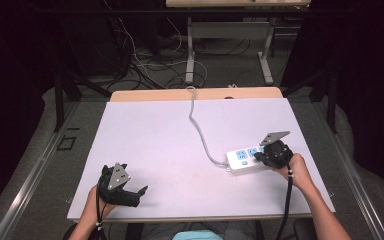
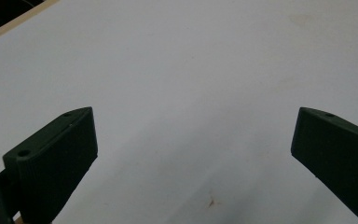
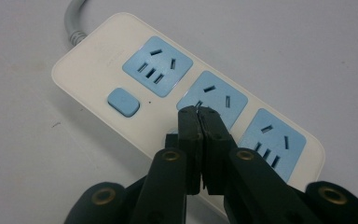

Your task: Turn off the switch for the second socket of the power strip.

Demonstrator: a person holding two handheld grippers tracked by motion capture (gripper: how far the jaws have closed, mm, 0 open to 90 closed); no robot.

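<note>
Right tongs [image 3: 199,112] pressed together over white three-socket plastic power strip [image 3: 121,65] with blue outlets; left tongs [image 2: 193,140] spread above white table [image 2: 191,56].

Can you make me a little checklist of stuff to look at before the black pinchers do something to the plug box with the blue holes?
1. Right hand-held gripper jaws shut, tips over the power strip, seemingly on a pale round button beside the middle socket: ok.
2. Whether the tips actually press it: cannot tell.
3. All three blue sockets have no plugs in them: ok.
4. Strip lies flat on the white table: ok.
5. Grey cable trails away, clear of both grippers: ok.
6. Left hand-held gripper open, holding nothing, far from the strip: ok.
</note>
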